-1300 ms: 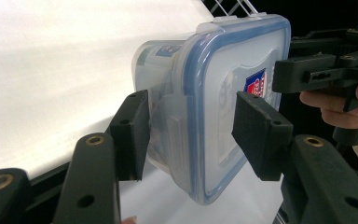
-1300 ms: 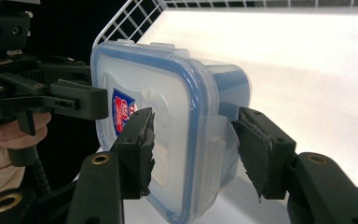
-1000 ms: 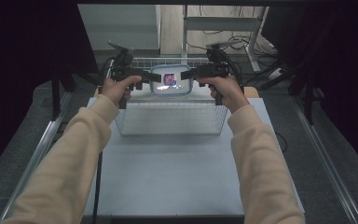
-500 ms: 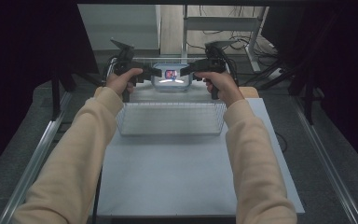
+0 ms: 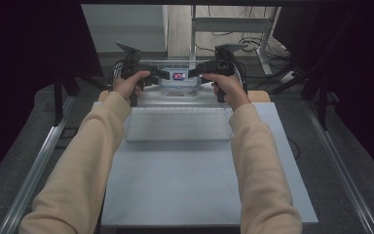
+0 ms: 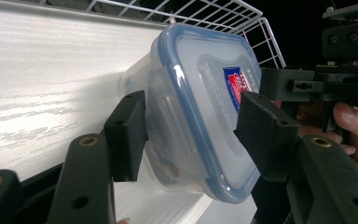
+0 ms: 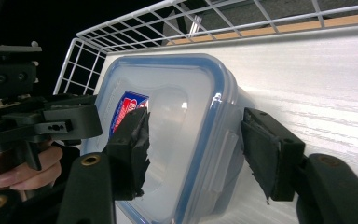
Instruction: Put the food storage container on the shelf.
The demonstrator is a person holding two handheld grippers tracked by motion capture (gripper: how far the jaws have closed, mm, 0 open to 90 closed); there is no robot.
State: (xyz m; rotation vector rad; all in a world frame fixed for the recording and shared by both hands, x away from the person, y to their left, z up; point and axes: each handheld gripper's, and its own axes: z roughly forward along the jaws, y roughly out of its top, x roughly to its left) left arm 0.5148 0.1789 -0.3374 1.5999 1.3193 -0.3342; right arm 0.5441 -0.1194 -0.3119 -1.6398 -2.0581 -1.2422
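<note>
Centrally, the clear lidded container (image 5: 177,83) sits between both tools, held above the table's (image 5: 199,185) far end beside a white wire basket (image 5: 177,124). Left gripper (image 6: 191,135) pinches one end across lid and base; right gripper (image 7: 196,149) likewise clamps the opposite end.

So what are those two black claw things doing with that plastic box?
A person is holding a clear plastic box with a blue-rimmed lid between two hand-held grippers. The left gripper has its fingers around one end, over the lid's side clip, and the right gripper does the same at the other end. The box sits between them at the far side of the table, by a white wire basket.
</note>
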